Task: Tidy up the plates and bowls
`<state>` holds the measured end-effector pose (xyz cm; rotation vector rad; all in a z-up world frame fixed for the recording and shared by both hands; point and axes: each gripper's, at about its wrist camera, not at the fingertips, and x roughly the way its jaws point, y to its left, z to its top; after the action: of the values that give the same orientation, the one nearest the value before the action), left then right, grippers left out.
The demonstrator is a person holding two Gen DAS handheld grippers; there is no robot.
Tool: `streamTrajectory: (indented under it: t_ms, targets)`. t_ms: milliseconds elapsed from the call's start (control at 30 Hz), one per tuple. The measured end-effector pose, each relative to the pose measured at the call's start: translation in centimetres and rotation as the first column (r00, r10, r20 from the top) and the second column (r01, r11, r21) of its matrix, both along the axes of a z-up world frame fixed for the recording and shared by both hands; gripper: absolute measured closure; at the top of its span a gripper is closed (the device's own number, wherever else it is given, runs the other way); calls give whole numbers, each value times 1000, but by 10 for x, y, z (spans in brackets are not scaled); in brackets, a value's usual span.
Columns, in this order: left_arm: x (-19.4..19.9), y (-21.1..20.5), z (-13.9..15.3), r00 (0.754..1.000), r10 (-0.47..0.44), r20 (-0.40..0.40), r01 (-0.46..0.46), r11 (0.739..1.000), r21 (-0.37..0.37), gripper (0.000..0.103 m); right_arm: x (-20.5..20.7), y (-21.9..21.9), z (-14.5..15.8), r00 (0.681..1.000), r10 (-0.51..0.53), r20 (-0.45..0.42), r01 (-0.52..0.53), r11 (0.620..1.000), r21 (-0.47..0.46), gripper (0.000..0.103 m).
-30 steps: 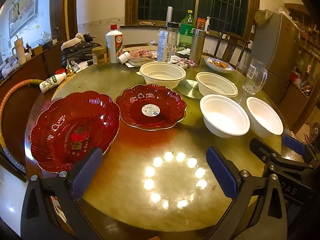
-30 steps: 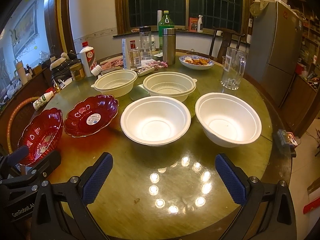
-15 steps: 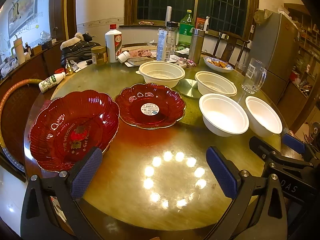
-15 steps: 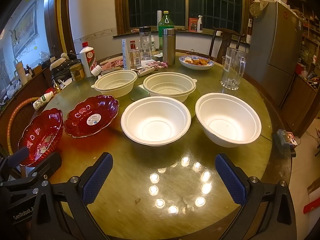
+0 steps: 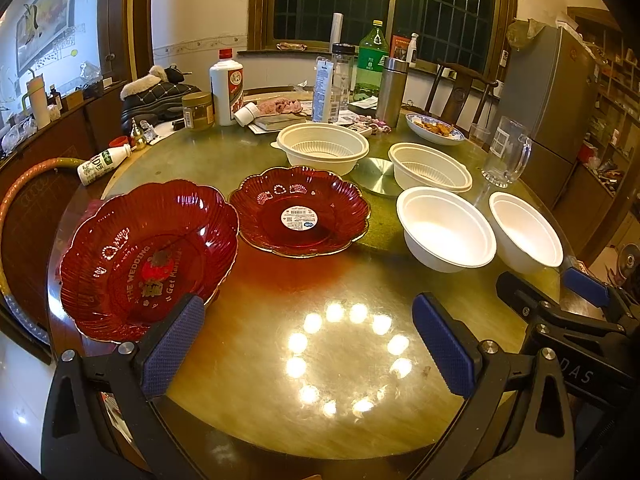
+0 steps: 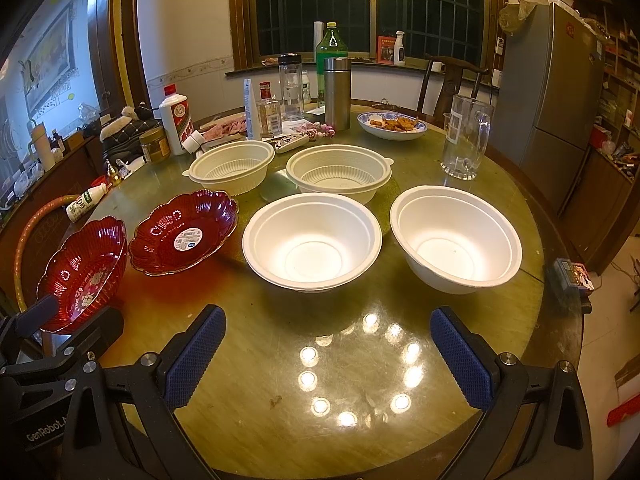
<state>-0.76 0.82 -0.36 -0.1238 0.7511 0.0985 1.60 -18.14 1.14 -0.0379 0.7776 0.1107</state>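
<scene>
Two red scalloped plates sit on the round table: a near one and one with a white sticker. Two white foam bowls stand in front of two cream ribbed bowls. My left gripper is open and empty above the table's near edge, its left finger beside the near red plate. My right gripper is open and empty, short of the two white bowls.
A glass pitcher, a steel flask, bottles, a jar and a dish of food crowd the table's far half. A small bottle lies at the left rim. A fridge stands at right.
Both grippers have drifted slightly; the scene looks almost the same. Nothing was grasped or moved.
</scene>
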Motion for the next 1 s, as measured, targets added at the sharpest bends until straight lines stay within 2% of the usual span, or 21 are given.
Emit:
streamTrajectory:
  t_ms: [533,667,800,900,1000]
  targets:
    - [-3,1,2,1000,-15,0,15,1000,-12,0,-1,1,1,1000,5,0,-5,1000,6,0]
    - [-18,26,16,999,-7,42,10,999,-53,0,-6,5,6,997,75,6,-76,993,93,0]
    - [-35,81,25,990,111,90,-104,992,-74,0,-4,17,9,988,157,-8,-152,966,208,0]
    - [-38,133,16,971,230,58,-225,971,-84,0,8,34,4,972,228,-62,-195,922,335,0]
    - [-36,168,1,952,305,3,-302,946,-119,1,21,60,-6,944,307,-122,-222,865,451,1]
